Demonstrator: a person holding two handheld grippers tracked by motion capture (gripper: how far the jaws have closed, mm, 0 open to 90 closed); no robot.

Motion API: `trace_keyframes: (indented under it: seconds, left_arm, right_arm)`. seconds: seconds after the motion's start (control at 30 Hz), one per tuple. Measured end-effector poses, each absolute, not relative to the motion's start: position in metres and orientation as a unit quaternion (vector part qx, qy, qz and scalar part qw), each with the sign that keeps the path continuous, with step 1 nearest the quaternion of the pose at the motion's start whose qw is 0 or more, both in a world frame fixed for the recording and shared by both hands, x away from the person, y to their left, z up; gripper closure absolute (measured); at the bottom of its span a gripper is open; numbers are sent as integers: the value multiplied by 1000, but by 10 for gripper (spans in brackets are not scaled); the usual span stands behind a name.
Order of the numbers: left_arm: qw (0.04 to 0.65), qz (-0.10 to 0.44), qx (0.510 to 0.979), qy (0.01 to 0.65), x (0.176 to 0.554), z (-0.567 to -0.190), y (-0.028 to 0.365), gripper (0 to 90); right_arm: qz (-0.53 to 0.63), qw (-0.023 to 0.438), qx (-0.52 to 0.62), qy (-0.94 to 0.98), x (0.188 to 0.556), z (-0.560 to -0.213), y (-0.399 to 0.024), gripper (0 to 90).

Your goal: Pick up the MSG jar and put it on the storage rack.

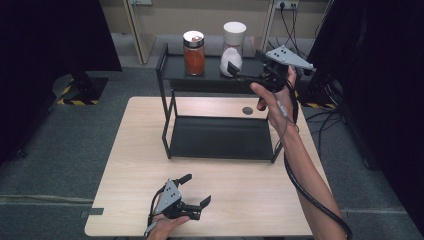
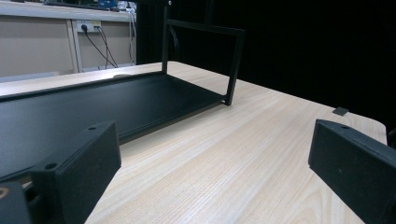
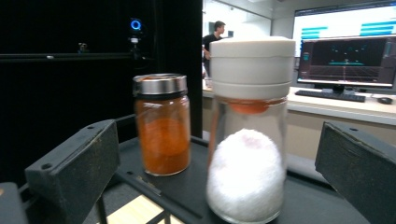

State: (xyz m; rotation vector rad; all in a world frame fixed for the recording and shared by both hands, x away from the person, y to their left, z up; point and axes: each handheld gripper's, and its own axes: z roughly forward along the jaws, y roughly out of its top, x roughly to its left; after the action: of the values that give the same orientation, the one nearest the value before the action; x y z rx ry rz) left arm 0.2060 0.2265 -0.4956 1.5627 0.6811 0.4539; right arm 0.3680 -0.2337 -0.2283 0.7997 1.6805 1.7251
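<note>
We see a tall, clear white jar [image 3: 247,140] with a thick matte white cap standing upright, its long axis vertical, on the top shelf of a black metal rack [image 1: 170,107]; white granular stuff fills its lower half. Just beside it stands a shorter glass jar [image 3: 162,126] of orange powder with a shiny metal lid. Our right gripper [image 1: 239,71] is level with that shelf, its blocky black jaws spread wide to either side of the white jar, and we see no pad pressing on the glass. The rack rests on a pale wood-grain tabletop [image 1: 130,165]. Our left gripper [image 1: 196,189] sits low near the tabletop's near edge, jaws spread and holding nothing, facing the rack's flat lower shelf.
</note>
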Motion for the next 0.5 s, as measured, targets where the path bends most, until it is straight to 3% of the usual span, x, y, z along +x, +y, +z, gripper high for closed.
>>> trace_keyframes:
  seconds: [0.5]
  left_arm:
    - [635, 198, 684, 298, 206, -496, 226, 18]
  right_arm:
    - [662, 287, 282, 632, 350, -253, -239, 2]
